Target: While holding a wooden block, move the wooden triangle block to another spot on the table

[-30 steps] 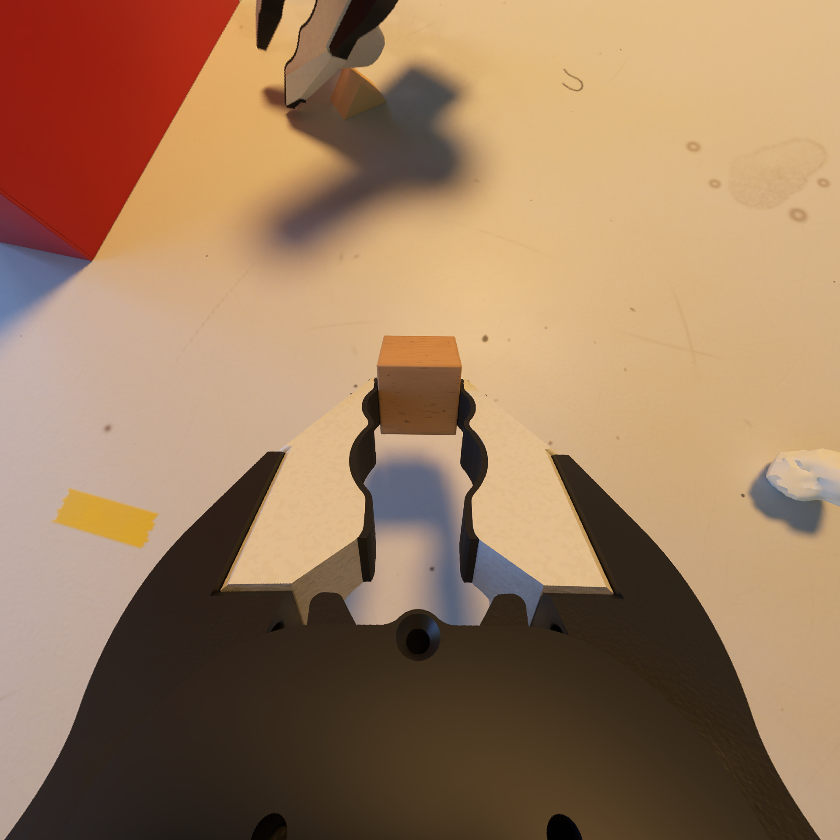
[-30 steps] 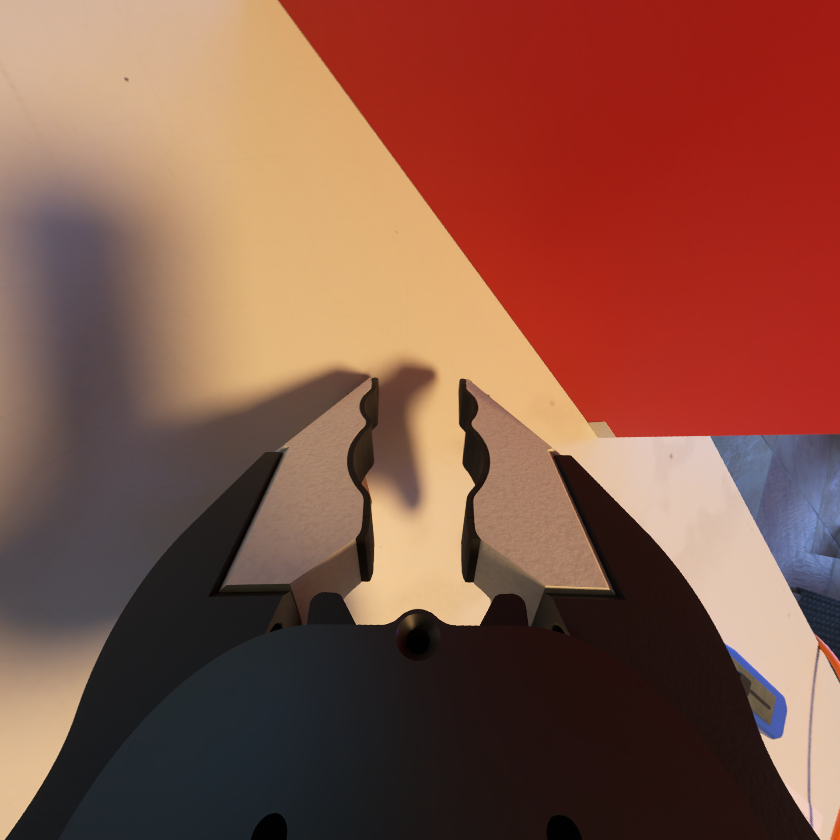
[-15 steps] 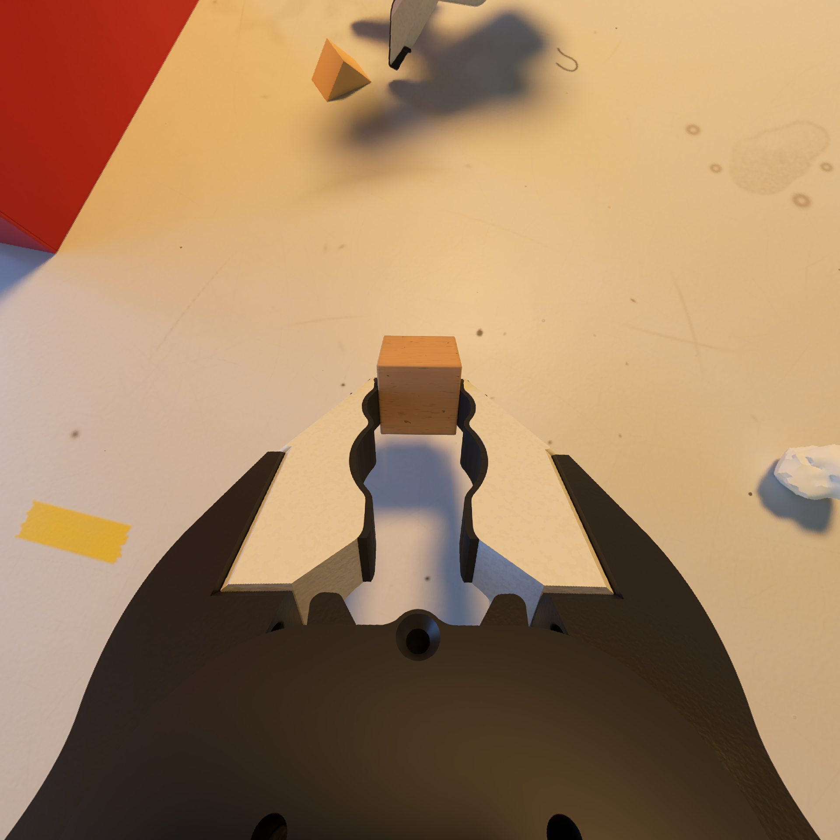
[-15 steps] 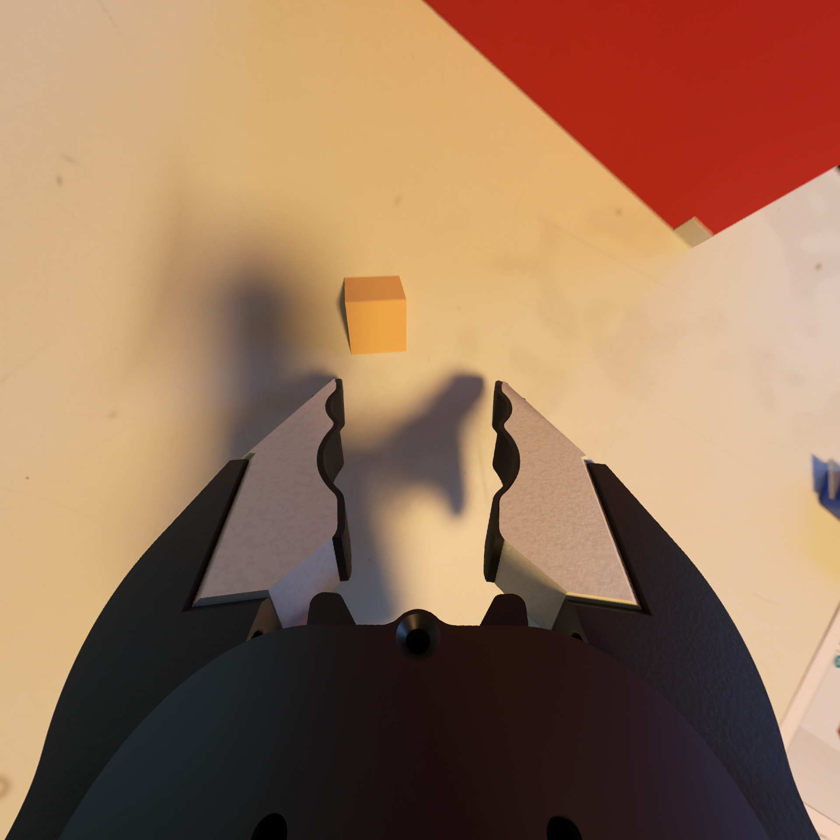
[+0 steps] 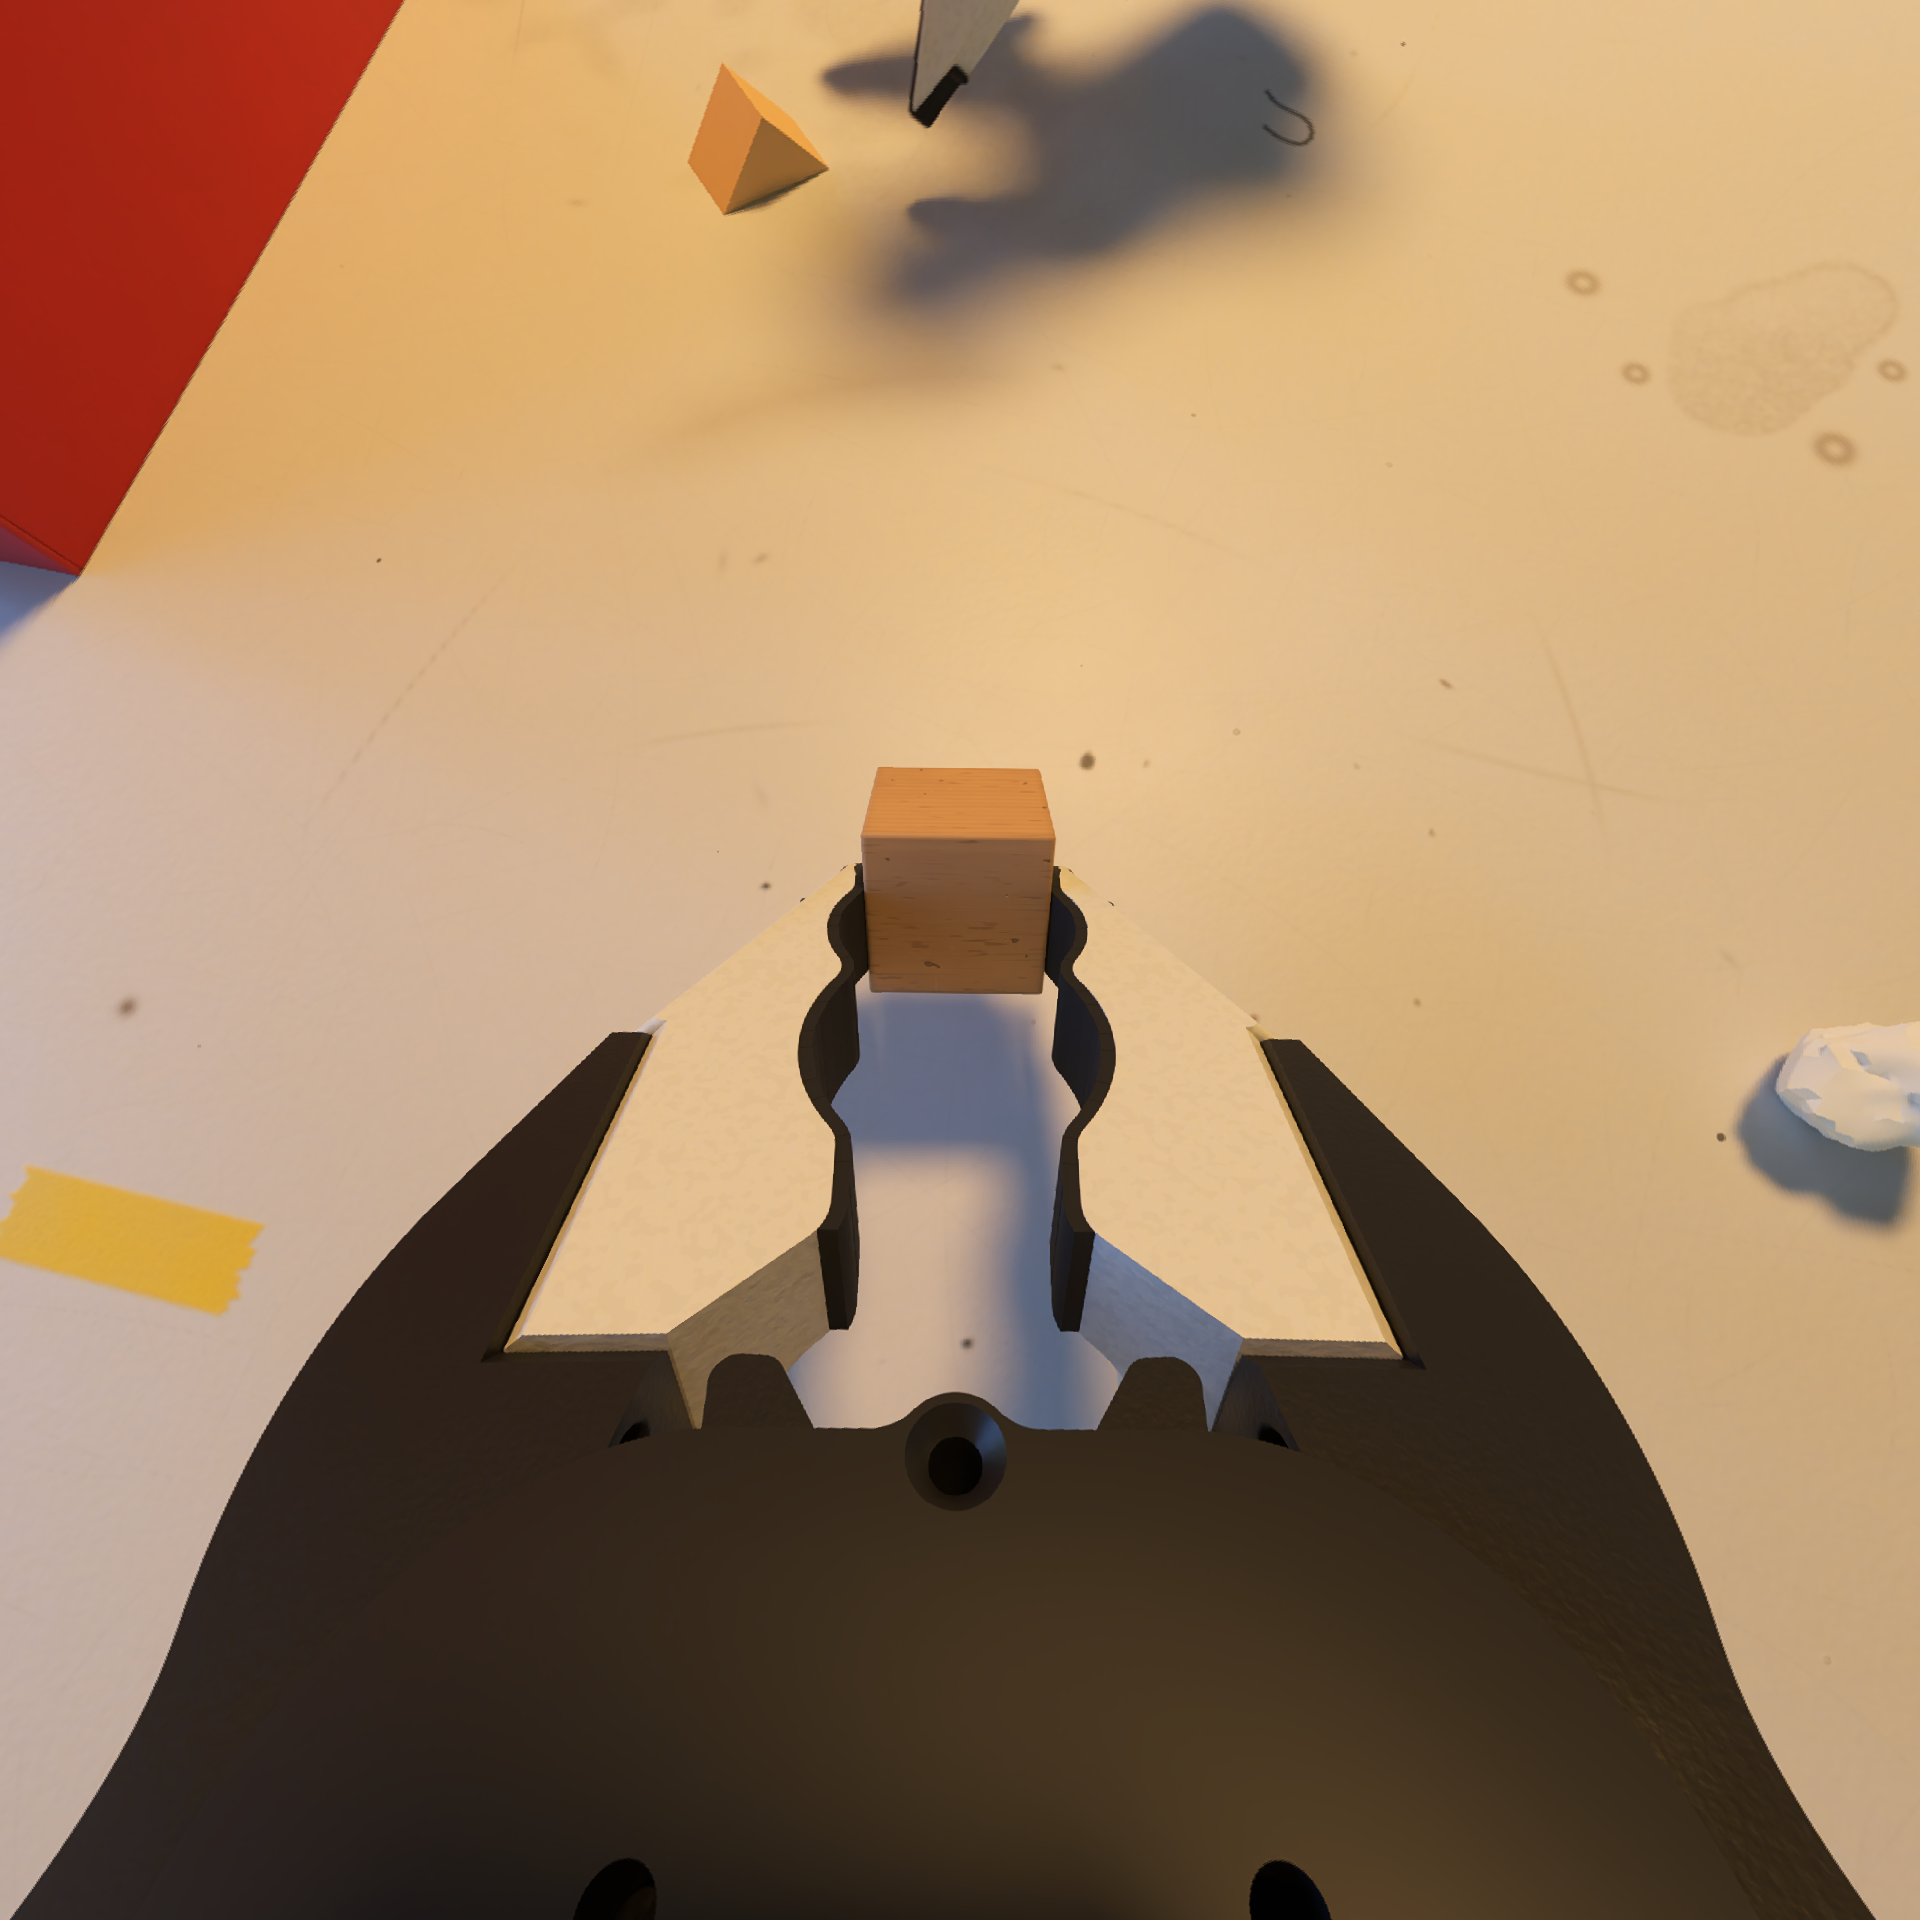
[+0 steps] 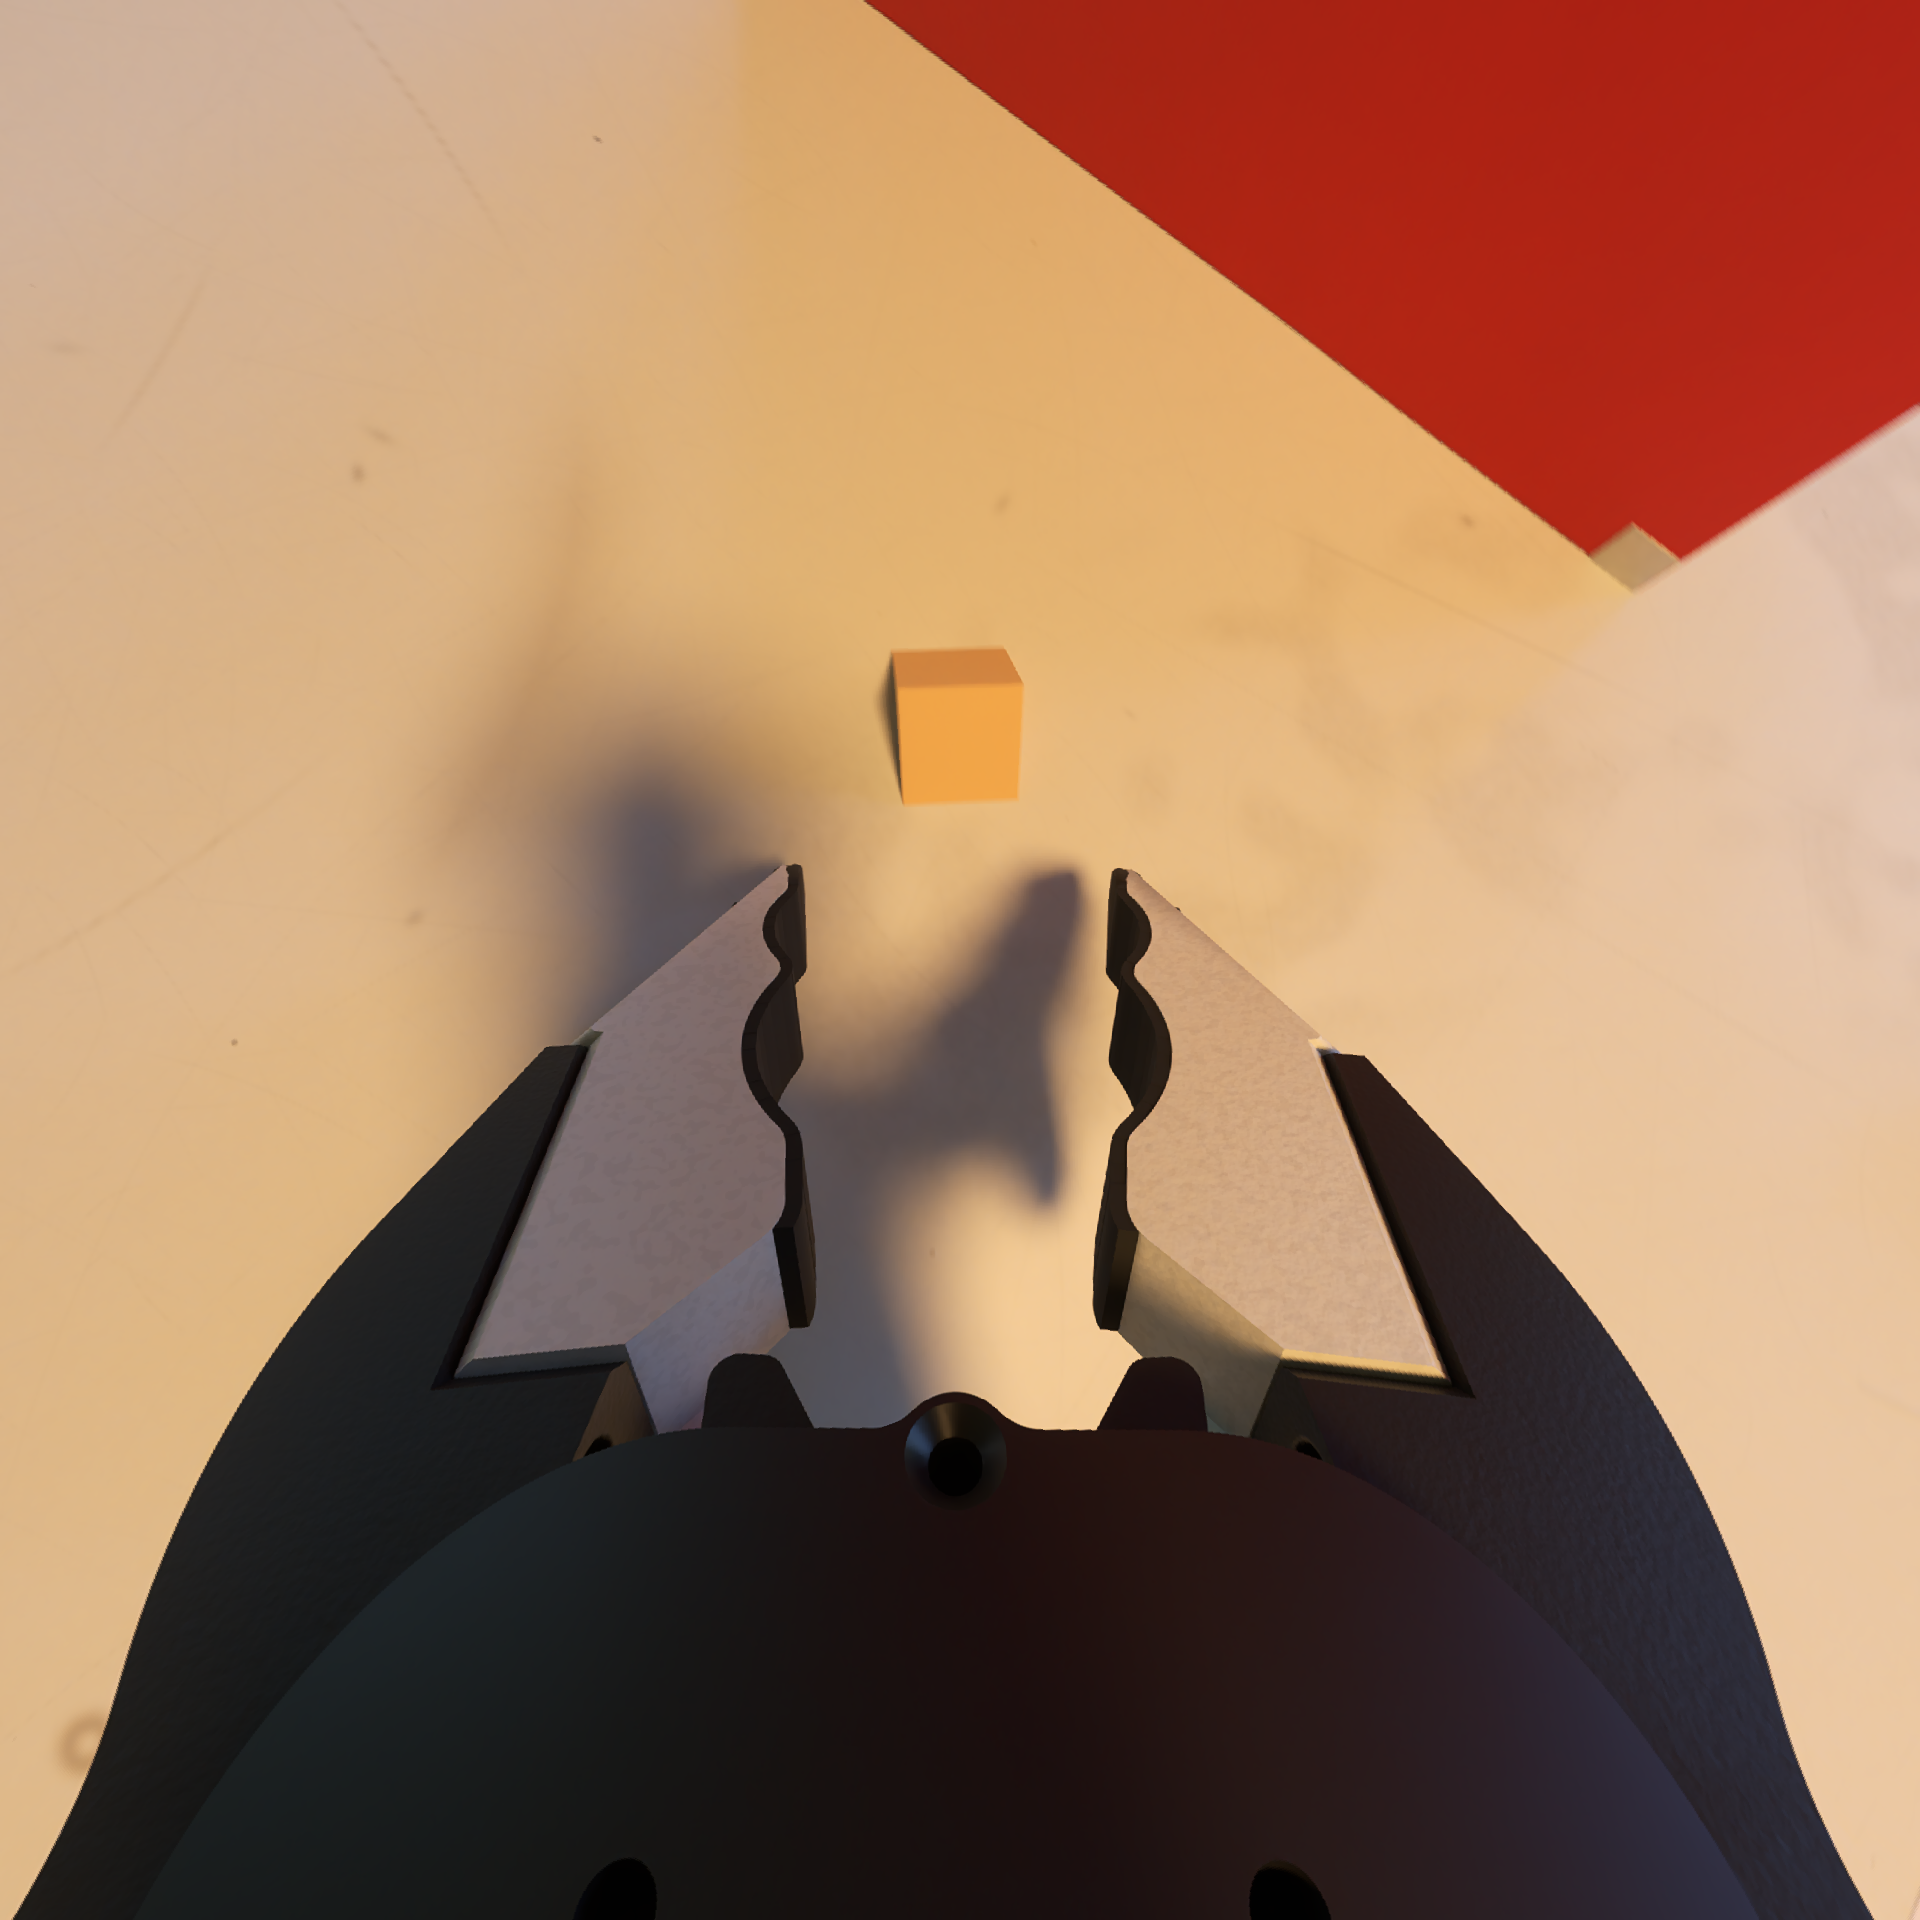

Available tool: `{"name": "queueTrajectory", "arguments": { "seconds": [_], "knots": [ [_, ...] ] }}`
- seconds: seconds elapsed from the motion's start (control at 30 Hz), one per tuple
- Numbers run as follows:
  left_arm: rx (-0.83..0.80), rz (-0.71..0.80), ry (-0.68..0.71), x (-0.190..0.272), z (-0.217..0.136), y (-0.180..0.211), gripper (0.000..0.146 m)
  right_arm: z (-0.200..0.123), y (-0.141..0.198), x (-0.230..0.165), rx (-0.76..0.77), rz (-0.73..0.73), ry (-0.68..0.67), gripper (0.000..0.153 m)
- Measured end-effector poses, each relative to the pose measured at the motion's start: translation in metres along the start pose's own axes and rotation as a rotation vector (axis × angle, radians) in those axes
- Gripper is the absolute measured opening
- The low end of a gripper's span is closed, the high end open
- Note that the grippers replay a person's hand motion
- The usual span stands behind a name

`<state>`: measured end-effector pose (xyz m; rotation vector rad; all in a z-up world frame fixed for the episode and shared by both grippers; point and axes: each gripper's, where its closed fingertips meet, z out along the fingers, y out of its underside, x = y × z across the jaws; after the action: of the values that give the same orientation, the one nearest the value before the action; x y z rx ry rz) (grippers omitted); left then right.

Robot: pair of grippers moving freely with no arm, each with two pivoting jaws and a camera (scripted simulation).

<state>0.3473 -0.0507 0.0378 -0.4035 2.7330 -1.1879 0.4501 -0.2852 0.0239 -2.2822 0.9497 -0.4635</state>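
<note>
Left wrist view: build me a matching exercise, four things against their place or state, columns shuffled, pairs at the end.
Things:
1. wooden cube
2. wooden triangle block
3. yellow tape
4. crumpled white wad

Place or state:
A. flat on the table, low left
B. clamped in the left gripper
C. at the right edge
D. free on the table, far ahead near the red box

Pairs: 1-B, 2-D, 3-A, 4-C

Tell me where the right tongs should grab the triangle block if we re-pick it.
Probably from above, on two opposite flat faces. The wooden triangle block lies free on the table; the right tongs are open over it and see a squarish face with straight, parallel side edges. Avoid the sloped faces.
</note>
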Motion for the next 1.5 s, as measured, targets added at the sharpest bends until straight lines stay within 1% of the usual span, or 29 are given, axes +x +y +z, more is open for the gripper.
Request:
{"name": "queueTrajectory", "arguments": {
  "seconds": [0.1,0.17,0.23,0.3,0.37,0.43,0.6,0.73,0.87,1.0,1.07,1.13,1.23,1.27,1.37,1.43,1.5],
  "knots": [
    [-0.002,0.005,0.000,0.001,0.001,0.000,0.033,0.011,-0.014,-0.006,0.023,-0.043,-0.040,0.062],
    [0.004,0.013,0.000,0.002,0.001,-0.001,0.033,0.021,-0.022,-0.006,0.035,-0.040,-0.068,0.058],
    [0.008,0.015,-0.004,0.002,0.001,-0.001,0.033,0.031,-0.023,-0.004,0.013,-0.044,-0.088,0.054],
    [0.007,0.013,-0.005,0.001,0.001,-0.001,0.033,0.037,-0.020,-0.002,-0.013,-0.044,-0.097,0.045],
    [0.011,0.009,0.001,0.001,0.001,-0.001,0.033,0.039,-0.020,-0.001,-0.006,-0.040,-0.105,0.034],
    [0.014,0.004,0.010,0.001,0.002,-0.002,0.033,0.040,-0.020,-0.001,0.001,-0.041,-0.103,0.026],
    [0.016,0.012,0.001,-0.001,0.003,-0.002,0.033,0.032,-0.020,-0.010,0.020,-0.042,-0.119,0.026],
    [0.027,-0.003,-0.014,-0.006,-0.001,-0.003,0.033,0.012,-0.020,-0.038,0.041,-0.070,-0.165,0.026],
    [0.026,-0.013,-0.025,-0.010,-0.003,-0.001,0.033,-0.008,-0.006,-0.080,0.026,-0.113,-0.224,0.026],
    [0.024,-0.013,-0.030,-0.010,-0.001,-0.002,0.033,-0.014,0.011,-0.112,0.006,-0.135,-0.271,0.026],
    [0.020,-0.008,-0.032,-0.010,0.000,-0.002,0.033,-0.011,0.019,-0.120,-0.025,-0.148,-0.276,0.026],
    [0.017,-0.003,-0.038,-0.010,0.001,-0.002,0.033,-0.011,0.019,-0.124,-0.025,-0.149,-0.290,0.026],
    [0.022,-0.006,-0.043,-0.011,0.000,-0.002,0.033,-0.017,0.002,-0.124,0.012,-0.179,-0.280,0.056],
    [0.025,-0.009,-0.044,-0.012,0.000,-0.002,0.033,-0.017,-0.009,-0.124,0.035,-0.193,-0.267,0.059],
    [0.030,-0.014,-0.042,-0.014,0.002,-0.002,0.033,-0.008,-0.049,-0.122,0.119,-0.228,-0.221,0.059],
    [0.029,-0.011,-0.047,-0.015,0.002,-0.002,0.033,0.009,-0.070,-0.119,0.140,-0.262,-0.189,0.056],
    [0.029,-0.011,-0.049,-0.016,0.002,-0.001,0.033,0.027,-0.083,-0.120,0.139,-0.284,-0.194,0.053]
  ]
}}
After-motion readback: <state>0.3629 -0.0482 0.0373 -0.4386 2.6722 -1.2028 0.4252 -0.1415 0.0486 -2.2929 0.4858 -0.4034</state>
